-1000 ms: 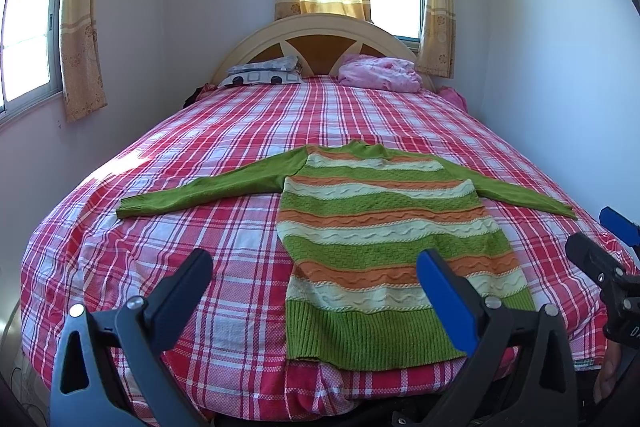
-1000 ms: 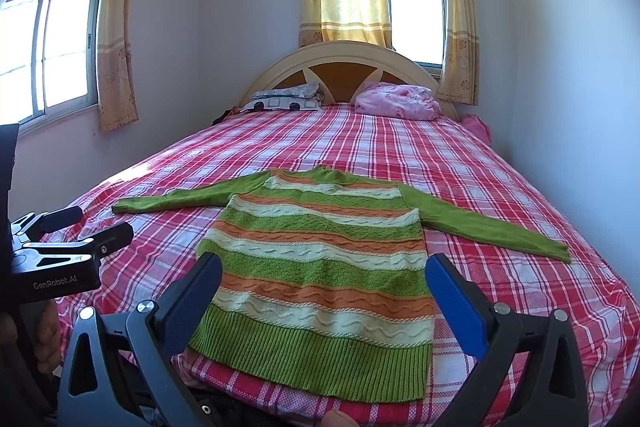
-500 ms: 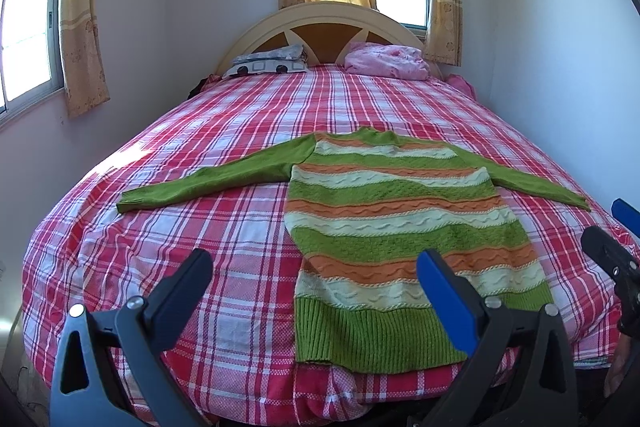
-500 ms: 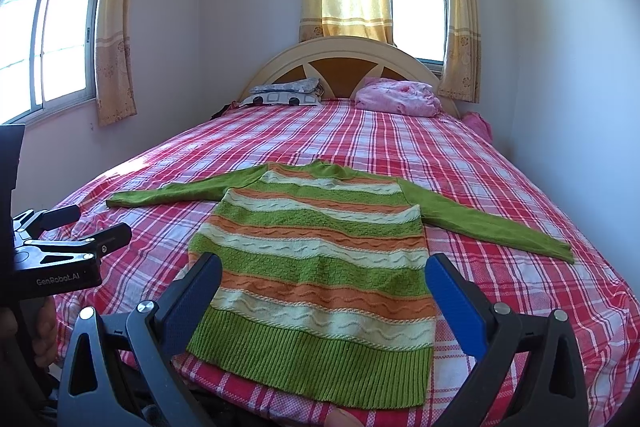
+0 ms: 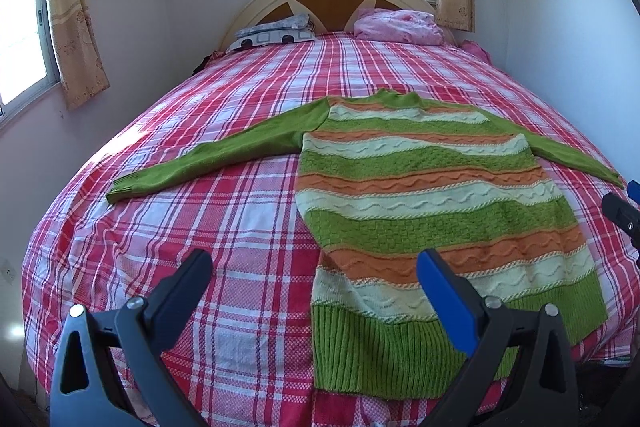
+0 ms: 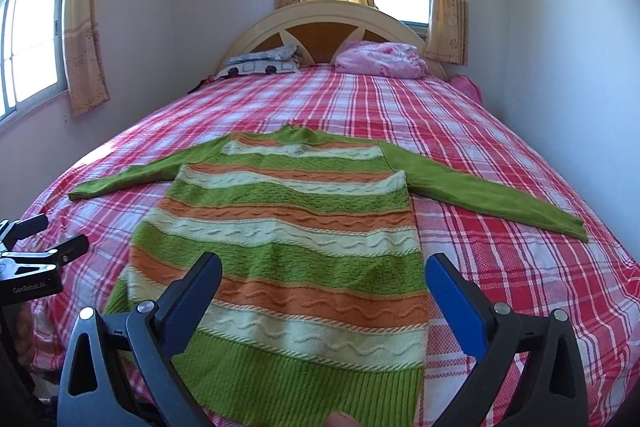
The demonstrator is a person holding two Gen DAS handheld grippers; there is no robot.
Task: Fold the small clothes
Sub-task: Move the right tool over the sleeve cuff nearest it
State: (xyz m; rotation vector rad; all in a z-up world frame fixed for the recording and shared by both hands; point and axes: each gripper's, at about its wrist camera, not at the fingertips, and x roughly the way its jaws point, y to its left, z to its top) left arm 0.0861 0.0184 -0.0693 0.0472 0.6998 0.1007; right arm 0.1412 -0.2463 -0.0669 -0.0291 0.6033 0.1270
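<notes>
Green-striped sweater [image 5: 436,211] is seen closer and larger than a second ago, spread flat on the plaid bed [image 5: 224,227]; left gripper [image 5: 314,269] and right gripper [image 6: 324,271] are held wide apart, empty.

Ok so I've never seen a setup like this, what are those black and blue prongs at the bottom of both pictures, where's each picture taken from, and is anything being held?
Those prongs are the two fingers of a handheld gripper. There is no robot arm: a person holds one in each hand, and each carries a wide-angle camera looking forward along its fingers.

One picture comes from the left gripper, the other from the right gripper. Each also catches the other gripper at its edge.

On the bed, with its red plaid sheet, a green, orange and cream striped sweater lies flat, both sleeves spread out. Pillows sit by the headboard.

Nothing is held. Both grippers are open, above the bed's near edge.
</notes>
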